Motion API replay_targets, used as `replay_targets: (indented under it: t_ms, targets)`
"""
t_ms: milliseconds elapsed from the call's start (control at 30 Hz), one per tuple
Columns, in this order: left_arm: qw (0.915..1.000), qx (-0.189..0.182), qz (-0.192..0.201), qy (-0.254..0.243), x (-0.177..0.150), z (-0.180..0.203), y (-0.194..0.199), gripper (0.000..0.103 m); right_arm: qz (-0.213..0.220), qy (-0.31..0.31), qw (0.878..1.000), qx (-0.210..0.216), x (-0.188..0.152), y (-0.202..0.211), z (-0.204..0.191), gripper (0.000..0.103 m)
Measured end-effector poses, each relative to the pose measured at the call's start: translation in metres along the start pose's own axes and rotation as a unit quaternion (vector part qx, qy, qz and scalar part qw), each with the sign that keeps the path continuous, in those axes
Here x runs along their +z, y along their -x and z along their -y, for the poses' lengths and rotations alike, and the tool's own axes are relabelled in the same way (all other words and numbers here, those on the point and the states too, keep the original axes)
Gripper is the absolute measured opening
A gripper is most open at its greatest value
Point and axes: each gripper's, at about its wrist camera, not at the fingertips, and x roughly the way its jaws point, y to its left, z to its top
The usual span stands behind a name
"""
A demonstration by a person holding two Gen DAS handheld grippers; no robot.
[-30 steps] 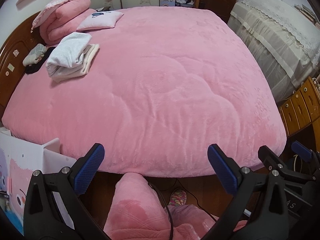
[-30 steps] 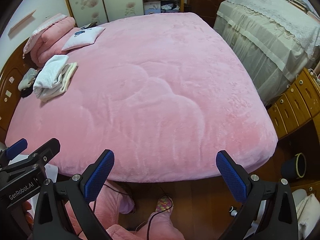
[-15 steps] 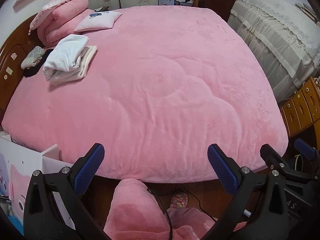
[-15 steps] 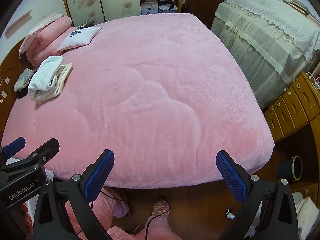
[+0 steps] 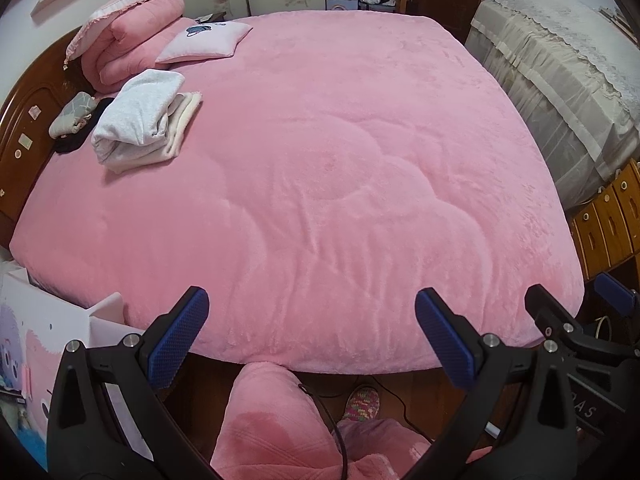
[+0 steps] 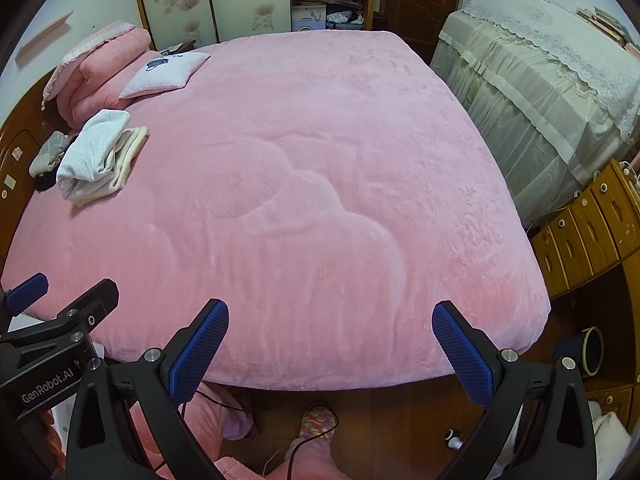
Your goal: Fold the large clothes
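Observation:
A stack of folded pale grey and cream clothes (image 5: 140,120) lies at the far left of the pink bed (image 5: 320,184); it also shows in the right wrist view (image 6: 98,156). My left gripper (image 5: 312,336) is open and empty, held at the bed's near edge, far from the stack. My right gripper (image 6: 330,350) is open and empty too, beside the left one, over the near edge of the bed (image 6: 304,208). Each gripper shows at the side of the other's view.
A folded pink quilt (image 5: 132,44) and a small pillow (image 5: 204,42) lie by the wooden headboard (image 5: 24,120). Small dark and grey items (image 5: 72,116) sit left of the stack. A covered cabinet (image 6: 540,92) and wooden drawers (image 6: 588,228) stand on the right. A pink-clad person's legs (image 5: 276,420) are below.
Both grippers have shifted slightly, so the bed sits a little lower in the views. Both stay open and empty.

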Motion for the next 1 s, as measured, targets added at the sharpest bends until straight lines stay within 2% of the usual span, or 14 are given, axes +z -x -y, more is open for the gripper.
replay_targets:
  t_ms: [433, 1000]
  targets:
    - [1.0000, -0.002, -0.007, 0.000, 0.005, 0.003, -0.007, 0.102, 0.001, -0.004, 1.000, -0.003, -0.008, 0.002, -0.010, 0.103]
    - [0.9999, -0.006, -0.012, 0.000, 0.014, 0.006, -0.016, 0.102, 0.001, 0.004, 1.000, 0.002, 0.020, -0.020, 0.009, 0.103]
